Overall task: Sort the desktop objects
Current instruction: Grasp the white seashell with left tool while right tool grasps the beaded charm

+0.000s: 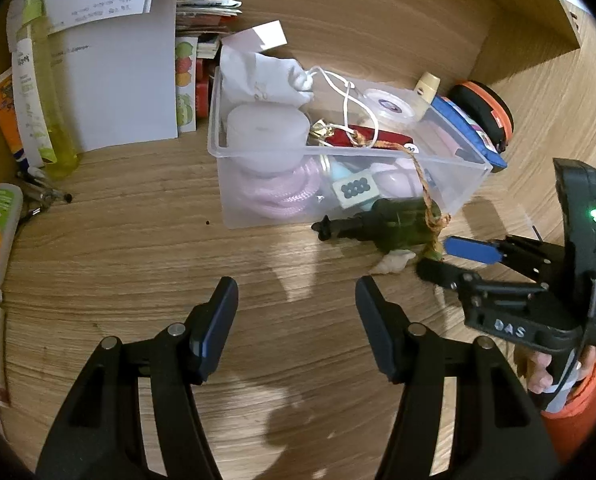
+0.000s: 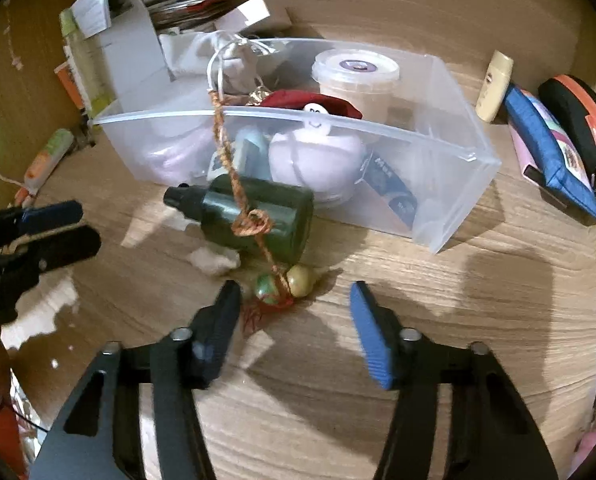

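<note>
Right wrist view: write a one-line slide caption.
Open right gripper nears beads beside dark green bottle and clear plastic bin.

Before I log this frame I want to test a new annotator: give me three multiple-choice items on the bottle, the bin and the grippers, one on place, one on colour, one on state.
1. Where is the bottle?
A. Upright in the bin
B. On its side on the desk, in front of the bin
C. Held in a gripper

2. What colour is the bottle?
A. Dark green
B. Yellow
C. Blue

3. How is the right gripper?
A. Shut on the cord
B. Shut on the bottle
C. Open, holding nothing

Answers:
1 B: it lies flat against the front wall of the bin.
2 A: dark green body, black cap.
3 C: its fingers stand wide apart, with the beads just ahead.
</note>
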Demonstrator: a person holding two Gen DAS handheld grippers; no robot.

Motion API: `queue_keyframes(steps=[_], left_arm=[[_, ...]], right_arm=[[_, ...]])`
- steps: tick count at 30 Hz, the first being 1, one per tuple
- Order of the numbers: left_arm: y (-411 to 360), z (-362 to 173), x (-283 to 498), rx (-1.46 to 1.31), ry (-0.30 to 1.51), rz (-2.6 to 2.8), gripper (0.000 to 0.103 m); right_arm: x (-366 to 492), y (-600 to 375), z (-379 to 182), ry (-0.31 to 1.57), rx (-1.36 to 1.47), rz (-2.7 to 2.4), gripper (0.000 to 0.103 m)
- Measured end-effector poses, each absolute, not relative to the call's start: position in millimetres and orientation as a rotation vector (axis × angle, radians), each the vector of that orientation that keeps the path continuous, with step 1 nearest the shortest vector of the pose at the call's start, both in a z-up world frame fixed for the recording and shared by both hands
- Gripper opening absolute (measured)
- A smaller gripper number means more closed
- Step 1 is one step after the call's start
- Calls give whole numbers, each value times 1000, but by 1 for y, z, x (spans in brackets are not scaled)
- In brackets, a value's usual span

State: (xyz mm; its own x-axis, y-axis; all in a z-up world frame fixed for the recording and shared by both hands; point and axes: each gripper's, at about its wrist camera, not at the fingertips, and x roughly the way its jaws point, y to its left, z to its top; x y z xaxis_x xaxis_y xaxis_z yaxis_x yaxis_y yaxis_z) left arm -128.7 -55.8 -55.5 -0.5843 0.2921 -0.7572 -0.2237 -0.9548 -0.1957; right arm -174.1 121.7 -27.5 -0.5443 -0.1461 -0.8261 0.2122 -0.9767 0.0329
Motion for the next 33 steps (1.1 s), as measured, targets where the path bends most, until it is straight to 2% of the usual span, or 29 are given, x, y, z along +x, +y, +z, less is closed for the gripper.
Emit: queue_keyframes(steps=[1,4,9,20,25,28,30,33], left_arm=[[-55,-56,-130,-1247,-113,2558,61],[-49,-58,-133,-1261,-113,2542,61],[-31,-61,-139,-1277,-85,2496,61],[22,-70,-149,-1300,42,2433,60],[39,-73,-155,-1320,93,2452,54],[44,-76,-153,-1323,133,2476,47],[45,-77,-153,-1316,163,2488,37],[44,-77,-154,-1308,176,2480,34]], right_arm=[[-175,120,-28,119,1377,-2594,36],[-174,116,-28,176,1359,-2590,30],[-166,118,-29,219,1321,-2602,29],[-163,167,-11,31,1254,-2627,29],[-163,175,-8,-7,1224,-2616,29],[-162,176,-6,-13,1204,-2609,29],[-162,177,-5,-21,1191,-2605,29],[-161,178,-3,-39,1174,-2606,29]])
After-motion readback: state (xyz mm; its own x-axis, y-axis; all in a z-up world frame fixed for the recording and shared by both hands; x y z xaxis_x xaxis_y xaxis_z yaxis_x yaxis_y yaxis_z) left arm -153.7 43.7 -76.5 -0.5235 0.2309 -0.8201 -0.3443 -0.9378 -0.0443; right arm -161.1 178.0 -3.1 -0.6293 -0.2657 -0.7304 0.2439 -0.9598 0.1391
